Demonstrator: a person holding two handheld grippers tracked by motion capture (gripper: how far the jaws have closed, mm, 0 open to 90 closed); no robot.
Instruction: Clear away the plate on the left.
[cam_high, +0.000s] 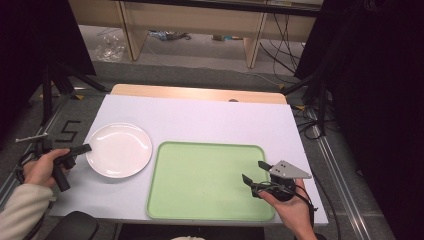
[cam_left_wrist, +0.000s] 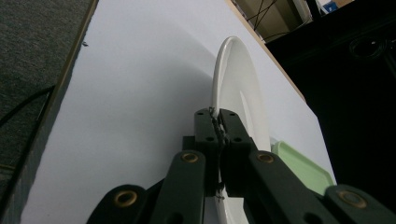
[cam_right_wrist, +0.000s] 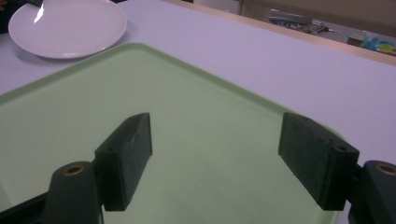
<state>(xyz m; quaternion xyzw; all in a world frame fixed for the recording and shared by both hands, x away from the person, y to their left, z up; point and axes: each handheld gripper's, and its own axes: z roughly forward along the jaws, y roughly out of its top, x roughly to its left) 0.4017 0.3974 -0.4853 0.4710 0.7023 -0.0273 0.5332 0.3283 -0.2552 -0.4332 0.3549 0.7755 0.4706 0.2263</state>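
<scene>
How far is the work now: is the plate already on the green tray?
Not yet. The white plate lies on the table left of the green tray, which holds nothing. In hand: the left claw is shut on the plate's rim. The right claw hovers open over the tray. Probably left: moving the plate onto the tray.

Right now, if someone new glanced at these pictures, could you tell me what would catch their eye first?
Probably the white plate at the table's left, its near-left rim pinched by the left gripper, whose jaws are shut on it. Next, the large green tray, bare, at centre, with the right gripper held wide open over its right end.
</scene>
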